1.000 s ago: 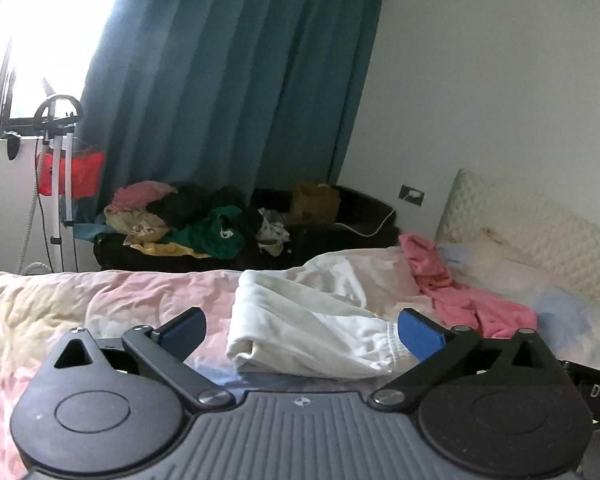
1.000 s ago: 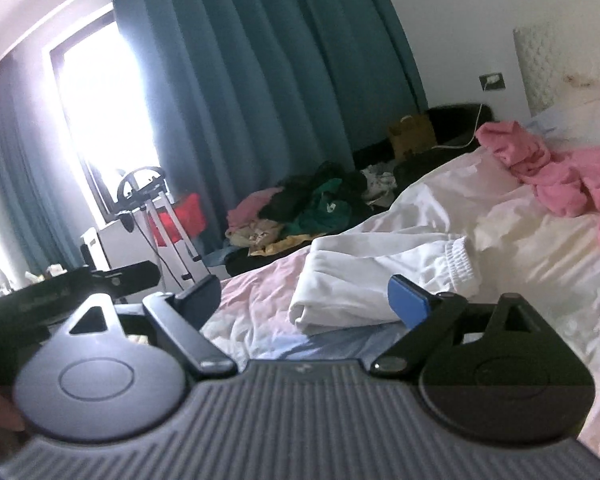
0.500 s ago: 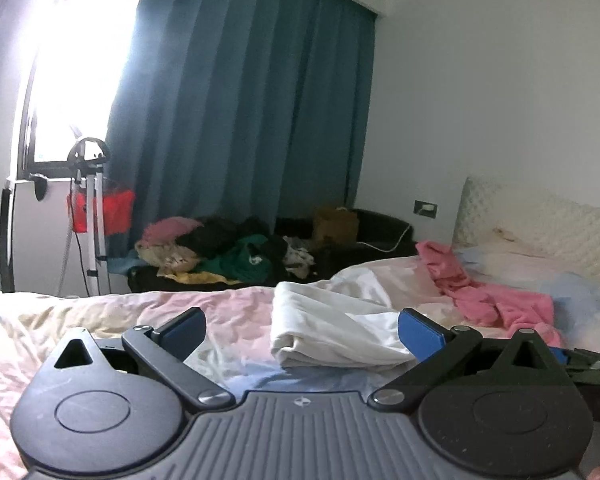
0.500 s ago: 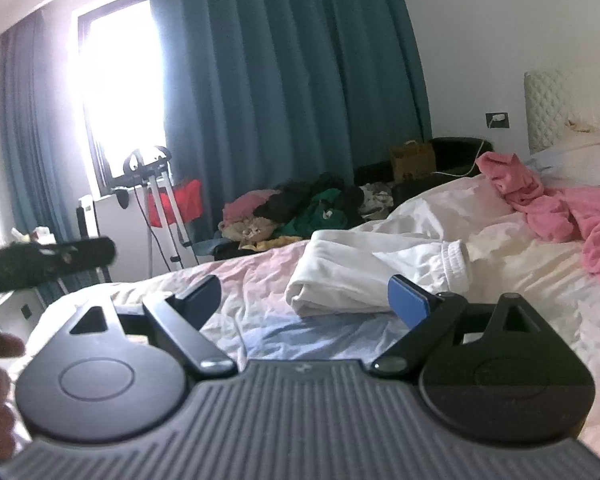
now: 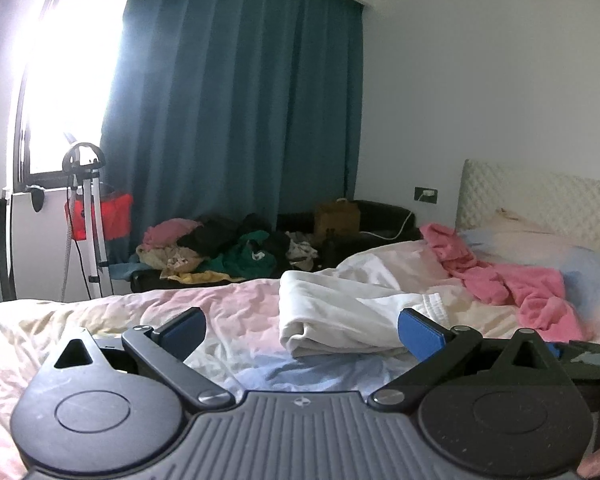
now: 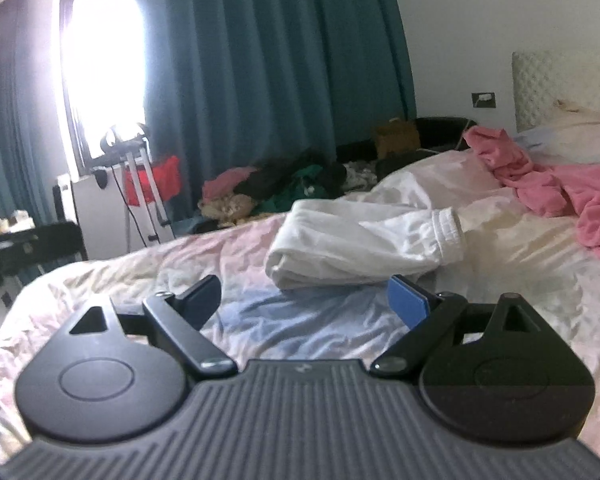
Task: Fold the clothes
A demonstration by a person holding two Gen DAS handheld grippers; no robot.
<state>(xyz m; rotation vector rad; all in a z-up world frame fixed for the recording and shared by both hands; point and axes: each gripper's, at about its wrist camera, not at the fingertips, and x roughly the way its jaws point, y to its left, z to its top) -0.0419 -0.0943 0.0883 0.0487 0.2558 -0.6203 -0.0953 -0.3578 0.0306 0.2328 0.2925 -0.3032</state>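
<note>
Bed (image 5: 100, 320): it fills the lower part of both views, covered by a wrinkled sheet in pale pink, cream and light blue; a padded white headboard (image 5: 540, 196) stands at the right end.
Curtain (image 5: 236, 112): long, dark teal, hanging from the ceiling behind the bed, beside a very bright window (image 5: 68, 80).
Pile of clothes (image 5: 220, 252): pink, black, green and yellow pieces, heaped on a low dark sofa (image 5: 380, 220) behind the bed, under the curtain; a brown bag (image 5: 336, 216) sits on the sofa too.
Pink garment (image 5: 520, 284): crumpled on the bed near the headboard, to the right of the white trousers and apart from them.
White trousers (image 5: 352, 312): folded into a thick bundle, lying on the sheet in the middle of the bed; the elastic waistband points to the right. They are in front of both grippers and no finger touches them.
Metal stand (image 5: 88, 216): thin white legs, near the window, with something red behind it.
Left gripper (image 5: 302, 326): its jaws are spread wide, nothing between the blue pads; it hangs low above the sheet, just before the trousers.
Right gripper (image 6: 306, 300): jaws also spread wide and holding nothing, above the blue part of the sheet, near the front edge of the trousers.
</note>
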